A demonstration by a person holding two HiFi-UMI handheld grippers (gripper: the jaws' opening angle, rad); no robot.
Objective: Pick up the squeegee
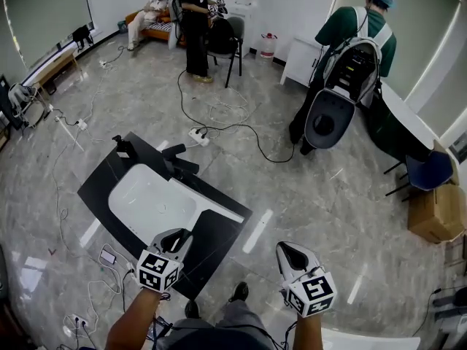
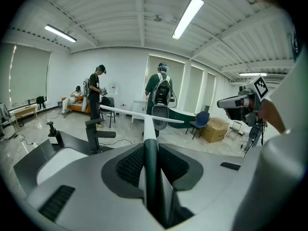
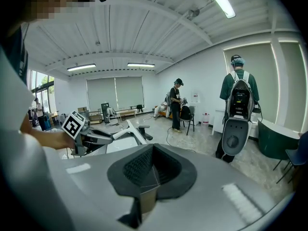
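Observation:
The squeegee (image 1: 211, 202) has a long white blade and a dark handle. It hangs over the right part of the black counter (image 1: 98, 188), next to the white sink (image 1: 149, 199). My left gripper (image 1: 181, 238) is shut on the handle. In the left gripper view the dark handle (image 2: 150, 167) runs between the jaws of that gripper (image 2: 150, 150), and the white neck and T-shaped blade (image 2: 139, 114) stick out ahead. My right gripper (image 1: 286, 250) is off to the right over the floor, shut and holding nothing (image 3: 149, 170). From the right gripper view the squeegee (image 3: 131, 131) shows at the left.
A black faucet (image 1: 182, 160) and a soap dispenser (image 1: 122, 149) stand on the counter. Cables and a power strip (image 1: 198, 135) lie on the floor beyond. A person with a backpack device (image 1: 354, 57) stands far right, another (image 1: 193, 20) by a chair. A cardboard box (image 1: 436, 214) sits right.

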